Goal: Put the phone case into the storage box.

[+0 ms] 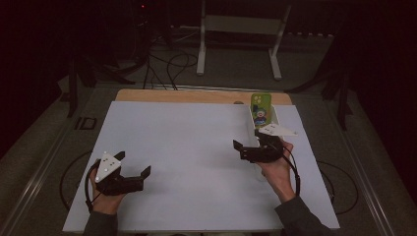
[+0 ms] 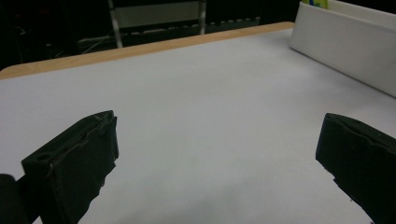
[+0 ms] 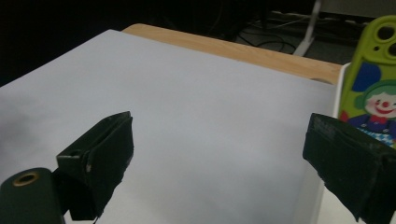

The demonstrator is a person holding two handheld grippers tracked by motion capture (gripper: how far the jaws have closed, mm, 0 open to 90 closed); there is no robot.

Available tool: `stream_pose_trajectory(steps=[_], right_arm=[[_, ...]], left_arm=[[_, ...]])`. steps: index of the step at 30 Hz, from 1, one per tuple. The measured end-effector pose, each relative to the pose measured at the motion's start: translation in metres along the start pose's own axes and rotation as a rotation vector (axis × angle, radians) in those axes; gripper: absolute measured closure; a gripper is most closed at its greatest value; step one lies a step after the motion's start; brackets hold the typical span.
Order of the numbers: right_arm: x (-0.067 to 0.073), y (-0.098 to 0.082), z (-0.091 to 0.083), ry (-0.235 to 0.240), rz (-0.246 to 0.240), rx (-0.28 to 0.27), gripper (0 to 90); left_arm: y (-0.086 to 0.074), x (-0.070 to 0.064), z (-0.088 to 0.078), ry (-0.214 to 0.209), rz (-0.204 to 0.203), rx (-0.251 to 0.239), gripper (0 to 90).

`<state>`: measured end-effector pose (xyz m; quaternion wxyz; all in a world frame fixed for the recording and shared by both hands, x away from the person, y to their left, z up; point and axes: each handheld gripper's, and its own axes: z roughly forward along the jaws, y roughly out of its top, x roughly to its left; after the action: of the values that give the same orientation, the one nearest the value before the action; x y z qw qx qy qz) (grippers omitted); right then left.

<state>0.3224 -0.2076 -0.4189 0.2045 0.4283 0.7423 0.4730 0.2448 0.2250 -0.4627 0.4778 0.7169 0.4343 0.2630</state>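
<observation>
A green phone case (image 1: 259, 110) with a clown picture stands upright in a white box (image 1: 250, 125) at the back right of the white board (image 1: 187, 147). My right gripper (image 1: 251, 140) is open just in front of the box. In the right gripper view its right jaw stands before the phone case (image 3: 373, 93) and over the box wall (image 3: 314, 196), while its left jaw is above the board; nothing lies between them. My left gripper (image 1: 133, 163) hangs open over the board's front left, with nothing in it. The left gripper view has the box (image 2: 345, 51) at the far right.
The white board lies on a wooden table whose edge (image 1: 196, 96) runs along the back. Behind it, on the dark floor, are a white stand (image 1: 238, 34) and cables (image 1: 167, 64). Black tripod legs (image 1: 78, 78) stand at the left.
</observation>
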Motion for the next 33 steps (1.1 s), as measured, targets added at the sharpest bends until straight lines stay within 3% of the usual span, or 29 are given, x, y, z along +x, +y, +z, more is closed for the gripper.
stream_pose_trajectory(steps=[11, 22, 33], right_arm=[[0.016, -0.027, -0.018, 0.043, -0.067, -0.071, 8.5], [0.018, -0.06, -0.034, 0.096, -0.086, -0.111, 8.4], [0.019, -0.073, -0.044, 0.065, -0.129, -0.132, 8.4]], left_arm=[[-0.002, -0.001, -0.004, -0.013, 0.018, -0.019, 0.0], [-0.006, -0.004, -0.006, -0.035, 0.048, -0.026, 0.0], [-0.012, -0.006, -0.005, -0.054, 0.059, -0.02, 0.0]])
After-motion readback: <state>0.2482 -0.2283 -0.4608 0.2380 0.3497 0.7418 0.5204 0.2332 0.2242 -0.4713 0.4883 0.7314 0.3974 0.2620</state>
